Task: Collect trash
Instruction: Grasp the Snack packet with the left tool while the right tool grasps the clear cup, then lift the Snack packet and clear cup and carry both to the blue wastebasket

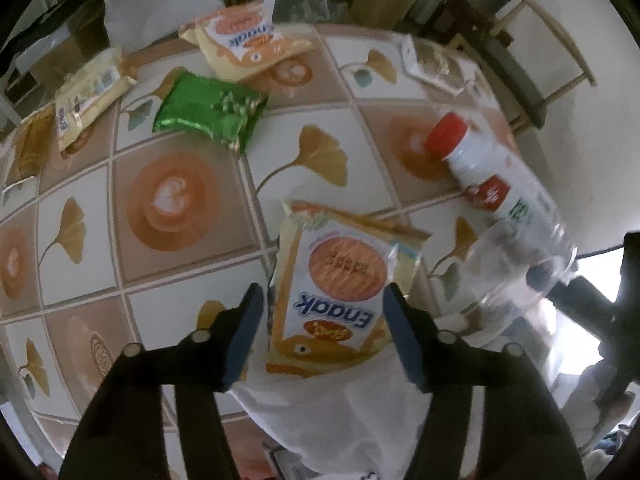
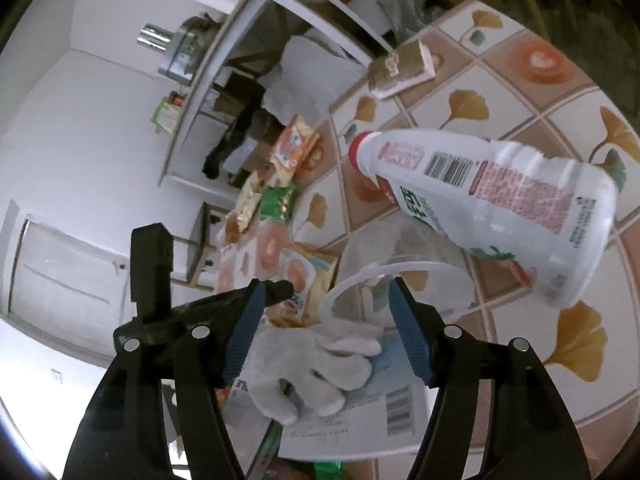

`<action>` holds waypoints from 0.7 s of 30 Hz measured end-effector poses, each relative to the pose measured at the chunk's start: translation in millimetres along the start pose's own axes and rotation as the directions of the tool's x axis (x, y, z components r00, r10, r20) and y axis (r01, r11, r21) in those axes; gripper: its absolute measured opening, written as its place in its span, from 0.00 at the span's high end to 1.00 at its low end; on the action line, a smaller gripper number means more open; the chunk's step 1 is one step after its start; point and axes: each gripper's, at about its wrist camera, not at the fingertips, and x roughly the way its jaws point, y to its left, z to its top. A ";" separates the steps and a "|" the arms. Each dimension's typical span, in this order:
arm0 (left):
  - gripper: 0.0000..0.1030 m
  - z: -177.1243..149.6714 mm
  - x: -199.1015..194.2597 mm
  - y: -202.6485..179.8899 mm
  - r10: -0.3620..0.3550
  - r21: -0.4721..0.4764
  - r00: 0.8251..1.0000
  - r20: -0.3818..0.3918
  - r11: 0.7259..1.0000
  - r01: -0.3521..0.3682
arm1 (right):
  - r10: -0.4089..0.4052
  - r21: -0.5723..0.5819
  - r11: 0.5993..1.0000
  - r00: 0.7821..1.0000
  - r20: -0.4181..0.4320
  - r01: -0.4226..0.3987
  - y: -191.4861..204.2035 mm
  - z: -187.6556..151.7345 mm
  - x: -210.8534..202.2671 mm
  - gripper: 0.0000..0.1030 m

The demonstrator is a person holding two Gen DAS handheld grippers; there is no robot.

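1. Left hand-held gripper [image 1: 324, 316] points steeply down at the desk [image 1: 180, 288] with its jaws spread; the Enaak wrapper [image 1: 340, 280] lies between the blue fingers [image 1: 246, 332], but I cannot tell that either pad presses on it — a sliver of gap shows at the 9 o'clock side.
2. That wrapper's long axis runs from 6 to 12 o'clock in the left wrist view, in line with the fingers, so the jaws straddle its short width. My judgement: closing is all the next move calls for.
3. A white bag [image 1: 340, 412] sits at 6 o'clock under the wrapper's near end — likely where the trash goes.
4. Right hand-held gripper [image 2: 324, 320] is also spread and holds nothing; between its fingers show a gloved hand [image 2: 312, 364] and the rim of a clear cup [image 2: 400, 280].
5. The bottle [image 2: 500, 204] lies on its side at 1 o'clock of the right hand-held gripper, red cap towards 11 o'clock, base towards 4 o'clock; its long axis runs aslant to the fingers.
6. The left one is nearer the wrapper, the right one nearer the bottle.
7. More trash lies well apart at 11 o'clock in the left view: a green packet [image 1: 208, 112] and a second Enaak wrapper [image 1: 244, 44].
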 end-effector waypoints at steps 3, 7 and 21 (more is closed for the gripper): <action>0.55 -3.2 7.5 1.8 0.007 0.002 1.000 -0.010 1.000 -0.007 | -0.013 0.018 1.000 1.000 -0.019 0.013 -3.5 -0.6 7.3 0.46; 0.66 -5.4 6.5 1.7 0.017 0.022 1.000 0.014 1.000 -0.017 | -0.035 0.028 0.999 0.999 -0.031 0.036 -7.2 -0.5 12.1 0.55; 1.00 -13.9 -11.1 -5.6 0.029 0.111 0.988 0.151 0.993 -0.046 | -0.006 -0.077 0.997 1.000 -0.007 0.006 5.6 -6.4 7.3 0.95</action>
